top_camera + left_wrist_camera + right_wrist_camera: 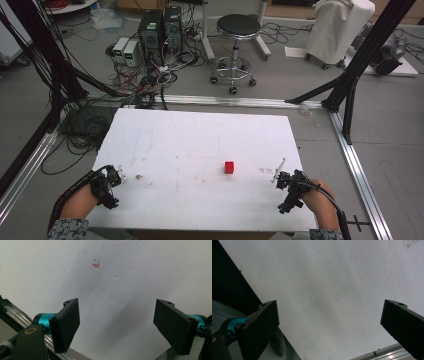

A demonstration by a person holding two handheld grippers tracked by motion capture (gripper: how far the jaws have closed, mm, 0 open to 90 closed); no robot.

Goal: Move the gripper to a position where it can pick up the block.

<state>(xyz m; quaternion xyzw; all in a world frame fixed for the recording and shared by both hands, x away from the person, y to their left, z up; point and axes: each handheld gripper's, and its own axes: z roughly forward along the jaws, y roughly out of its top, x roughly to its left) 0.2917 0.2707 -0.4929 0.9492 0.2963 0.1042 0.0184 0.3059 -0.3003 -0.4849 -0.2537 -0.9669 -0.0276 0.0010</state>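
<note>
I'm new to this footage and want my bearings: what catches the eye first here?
A small red cube sits alone on the white table, right of centre and nearer the right gripper. The left gripper rests at the table's near left corner; both grippers' jaws stand wide open with nothing between them.
</note>
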